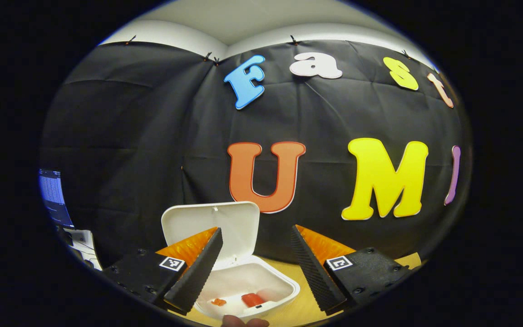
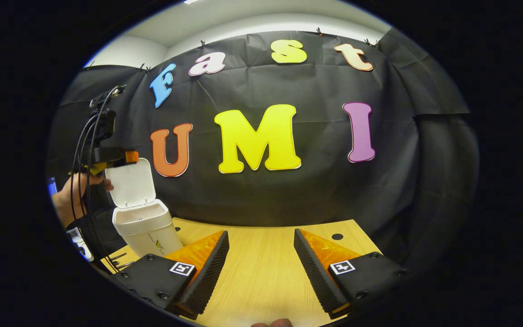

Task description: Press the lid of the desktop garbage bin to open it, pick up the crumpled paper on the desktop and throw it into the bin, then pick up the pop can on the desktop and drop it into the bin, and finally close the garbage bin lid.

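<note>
A: Bin (image 1: 248,286) at 6 o'clock under left gripper (image 1: 256,268), jaws wide, empty. Lid (image 1: 211,225) up; something red lies inside.

B: Right gripper (image 2: 261,268) wide over bare desk (image 2: 261,254). Closing step, I judge: push lid down next.

Black cloth wall (image 2: 288,195); wooden table (image 2: 261,268)
</note>
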Demonstrator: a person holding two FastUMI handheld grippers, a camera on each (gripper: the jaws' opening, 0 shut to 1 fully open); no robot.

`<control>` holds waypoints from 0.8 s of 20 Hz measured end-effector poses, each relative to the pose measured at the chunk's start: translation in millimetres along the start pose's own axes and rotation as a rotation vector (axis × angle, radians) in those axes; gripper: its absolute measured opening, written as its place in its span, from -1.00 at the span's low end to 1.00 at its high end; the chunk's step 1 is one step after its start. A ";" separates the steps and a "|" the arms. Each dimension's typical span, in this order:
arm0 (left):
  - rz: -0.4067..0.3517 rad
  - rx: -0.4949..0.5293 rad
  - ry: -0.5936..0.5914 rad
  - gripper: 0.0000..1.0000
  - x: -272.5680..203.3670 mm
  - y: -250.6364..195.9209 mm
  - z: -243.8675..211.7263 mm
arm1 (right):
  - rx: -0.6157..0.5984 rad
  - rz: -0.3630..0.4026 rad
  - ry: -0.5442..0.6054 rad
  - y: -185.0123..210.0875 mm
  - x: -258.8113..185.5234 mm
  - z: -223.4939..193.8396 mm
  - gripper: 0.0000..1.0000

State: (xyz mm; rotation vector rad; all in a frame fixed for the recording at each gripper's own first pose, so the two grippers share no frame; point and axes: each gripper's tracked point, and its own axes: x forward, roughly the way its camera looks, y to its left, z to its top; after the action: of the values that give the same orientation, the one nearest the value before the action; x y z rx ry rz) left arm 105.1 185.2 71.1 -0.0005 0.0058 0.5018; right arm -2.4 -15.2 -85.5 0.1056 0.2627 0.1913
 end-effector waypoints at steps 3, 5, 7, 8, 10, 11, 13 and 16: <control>0.084 -0.028 -0.017 0.94 34.0 13.5 26.4 | -0.010 0.015 -0.003 -4.1 8.7 6.9 0.82; 0.147 -0.061 0.007 0.94 59.3 28.2 32.0 | -0.009 0.023 -0.009 -6.7 13.8 12.1 0.84; 0.202 -0.088 0.027 0.94 78.3 41.7 33.4 | -0.003 0.025 -0.010 -8.5 17.8 14.6 0.84; 0.235 -0.078 0.029 0.94 86.5 49.4 33.1 | -0.002 0.025 -0.010 -10.5 19.6 15.3 0.84; 0.299 -0.050 0.056 0.93 100.4 65.1 24.4 | -0.003 0.022 -0.003 -15.7 22.4 14.1 0.82; 0.310 -0.046 0.078 0.93 104.8 66.2 19.3 | -0.002 0.018 0.001 -18.2 24.4 13.8 0.82; 0.320 -0.051 0.111 0.94 111.1 67.7 12.3 | 0.003 0.013 0.007 -22.5 27.2 13.5 0.82; 0.345 -0.024 0.139 0.94 121.5 74.1 3.1 | 0.003 0.012 0.010 -23.5 31.2 15.0 0.83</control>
State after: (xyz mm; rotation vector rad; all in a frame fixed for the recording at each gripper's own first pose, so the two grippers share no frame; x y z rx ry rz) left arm 176.0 308.6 73.7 -0.0584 0.1377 0.8459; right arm 35.2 -33.0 -81.8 0.1096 0.2720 0.2035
